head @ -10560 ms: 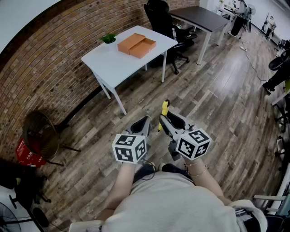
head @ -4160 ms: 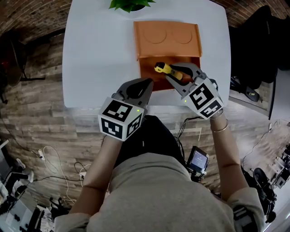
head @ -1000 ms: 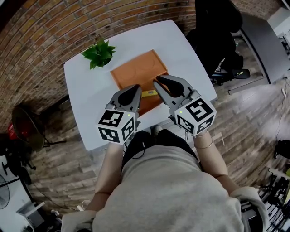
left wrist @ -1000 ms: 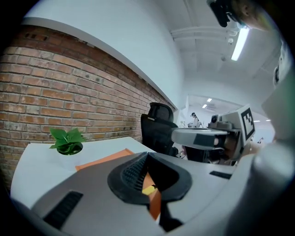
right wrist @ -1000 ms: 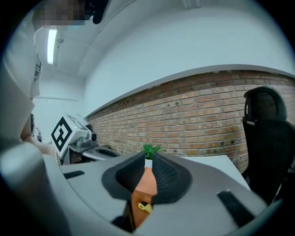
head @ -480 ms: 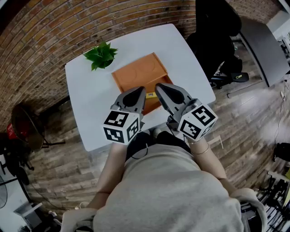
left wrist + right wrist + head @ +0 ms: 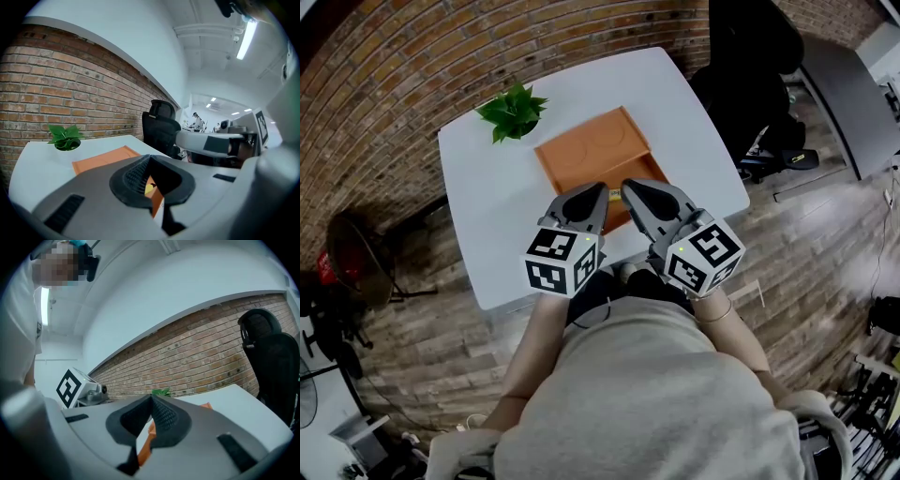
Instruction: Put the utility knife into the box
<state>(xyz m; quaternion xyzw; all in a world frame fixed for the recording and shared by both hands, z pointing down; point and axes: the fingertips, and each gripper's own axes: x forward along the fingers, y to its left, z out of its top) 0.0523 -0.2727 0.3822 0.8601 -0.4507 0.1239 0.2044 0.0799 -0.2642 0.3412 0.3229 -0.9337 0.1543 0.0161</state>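
Left gripper view: utility knife shows only as a scrap of yellow with a dark mark, below the tool tips. It seems to lie down inside the open tray of the orange box, against the near wall. How flat it sits I can't tell.

Left tool: jaws pressed together at the tips, nothing pinched. Right tool: same, tips meeting, empty, box edge visible beneath. In the head view both hang side by side over the near end of the box, apart from the knife.

Judgement: the placing looks done, and what's left is getting clear.
- Lift both tools up and back toward the body, not sideways, so neither clips the tray wall or the hinged lid behind.
- Keep the jaws together while leaving.
- Glance down once clear to confirm no part of the knife rides over the rim.

White worktop carries the box mid-surface and a potted plant at the far corner, well apart.
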